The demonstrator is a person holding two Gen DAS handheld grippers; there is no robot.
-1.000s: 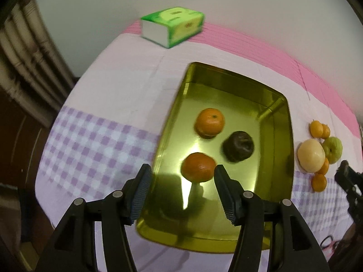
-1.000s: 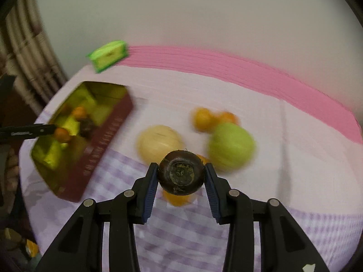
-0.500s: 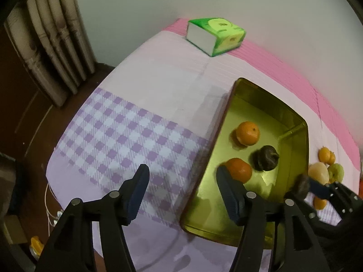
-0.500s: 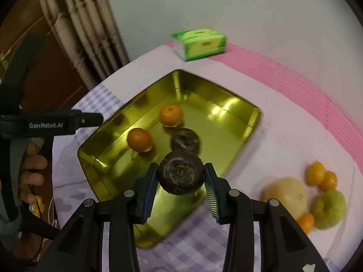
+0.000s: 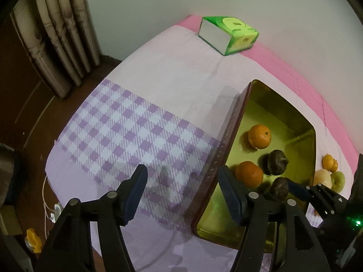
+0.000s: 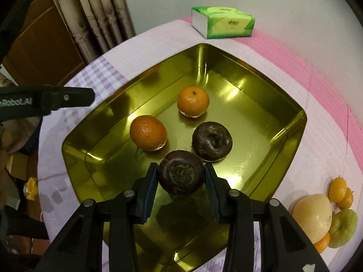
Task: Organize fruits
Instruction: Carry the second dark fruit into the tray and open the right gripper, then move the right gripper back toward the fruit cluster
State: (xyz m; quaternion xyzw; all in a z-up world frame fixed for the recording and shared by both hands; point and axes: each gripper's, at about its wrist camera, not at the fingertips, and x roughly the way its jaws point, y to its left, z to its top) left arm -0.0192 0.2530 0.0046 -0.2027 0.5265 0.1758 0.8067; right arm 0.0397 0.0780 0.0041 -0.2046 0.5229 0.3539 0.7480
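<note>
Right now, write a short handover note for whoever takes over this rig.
Right claw: shut on a dark brown fruit, held over the near part of the gold tray.
Left claw: jaws opening, nothing between them, over the checked cloth beside the tray.
Done: two oranges and one dark fruit lie in the tray.
Left: set down the held fruit, then fetch the pale fruit, the green fruit and the small oranges on the cloth right of the tray.

Dim warm light; glare on gold tray (image 6: 238, 95); sharp focus; fisheye edges dark.
</note>
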